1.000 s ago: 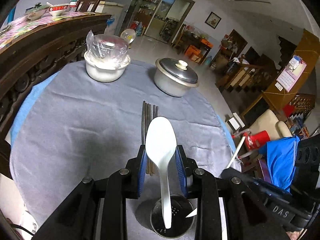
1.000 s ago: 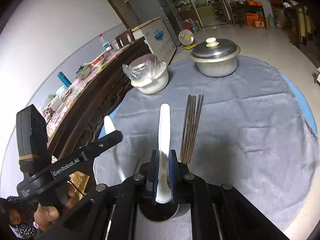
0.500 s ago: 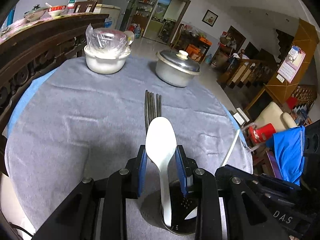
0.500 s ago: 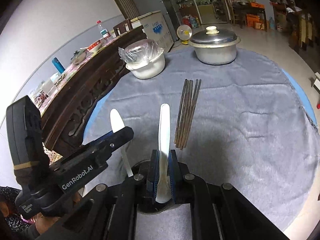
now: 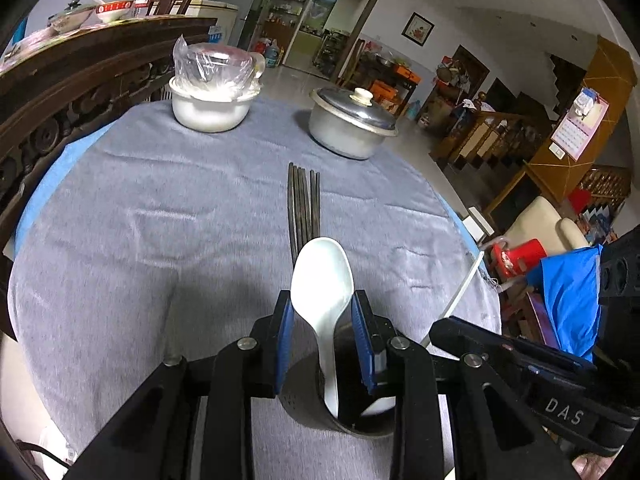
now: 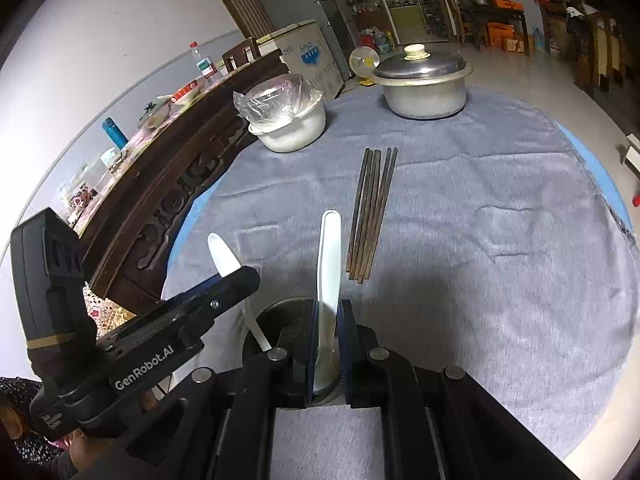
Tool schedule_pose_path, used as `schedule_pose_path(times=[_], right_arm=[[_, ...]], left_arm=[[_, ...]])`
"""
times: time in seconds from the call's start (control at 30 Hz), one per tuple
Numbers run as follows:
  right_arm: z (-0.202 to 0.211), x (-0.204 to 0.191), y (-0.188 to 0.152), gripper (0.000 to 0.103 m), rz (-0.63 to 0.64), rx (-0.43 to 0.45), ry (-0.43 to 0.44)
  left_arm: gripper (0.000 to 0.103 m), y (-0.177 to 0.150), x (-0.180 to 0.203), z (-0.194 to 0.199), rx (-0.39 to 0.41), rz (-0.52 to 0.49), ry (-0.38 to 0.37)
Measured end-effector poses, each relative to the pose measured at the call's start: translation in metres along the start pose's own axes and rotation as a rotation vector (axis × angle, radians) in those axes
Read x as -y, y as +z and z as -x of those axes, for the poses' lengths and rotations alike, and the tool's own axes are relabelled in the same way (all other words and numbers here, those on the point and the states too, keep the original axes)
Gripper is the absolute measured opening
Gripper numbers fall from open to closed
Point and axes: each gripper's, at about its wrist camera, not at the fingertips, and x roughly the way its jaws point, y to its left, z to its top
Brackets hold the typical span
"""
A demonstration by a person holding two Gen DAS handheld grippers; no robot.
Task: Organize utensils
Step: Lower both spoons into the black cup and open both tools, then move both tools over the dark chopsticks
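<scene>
My left gripper (image 5: 322, 312) is shut on the bowl of a white spoon (image 5: 322, 280), whose handle reaches down into a dark perforated metal holder (image 5: 320, 412) on the grey cloth. My right gripper (image 6: 325, 332) is shut on a second white spoon (image 6: 329, 264), also standing in the holder (image 6: 276, 316). The left gripper shows at the left of the right wrist view (image 6: 224, 280) with its spoon tip (image 6: 222, 254). Several dark chopsticks (image 5: 305, 208) lie side by side just beyond the holder, also in the right wrist view (image 6: 372, 212).
A white bowl covered in plastic (image 5: 212, 96) and a lidded metal pot (image 5: 352, 124) stand at the table's far side. A dark carved wooden sideboard (image 5: 80, 76) runs along the left. The round table's edge (image 5: 464, 224) drops off at right.
Both grippers have lowered with their spoons, so the holder sits closer under them and the spoon ends reach deeper into it.
</scene>
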Motion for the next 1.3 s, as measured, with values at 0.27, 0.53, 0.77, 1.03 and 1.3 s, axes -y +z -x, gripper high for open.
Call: schedule_pose_path(times=[0.27, 0.53, 0.77, 1.03, 1.3], right_arm=[[0.005, 0.0, -0.006, 0.012, -0.016, -0.007, 0.008], [0.023, 0.01, -0.008, 0.014, -0.057, 0.032, 0.013], [0.024, 0.033, -0.005, 0.026, -0.12, 0.031, 0.01], [0.005, 0.059, -0.007, 0.029, -0.18, -0.027, 0.005], [-0.012, 0.077, -0.003, 0.062, -0.197, -0.062, -0.035]], left_arm=[[0.042, -0.006, -0.001, 0.01, -0.024, 0.006, -0.001], [0.06, 0.0, -0.013, 0.034, 0.023, 0.057, 0.001], [0.068, 0.012, -0.035, 0.038, 0.039, 0.122, 0.034], [0.068, 0.018, -0.055, 0.017, -0.028, 0.15, 0.128], [0.068, 0.018, -0.073, -0.009, -0.112, 0.14, 0.249]])
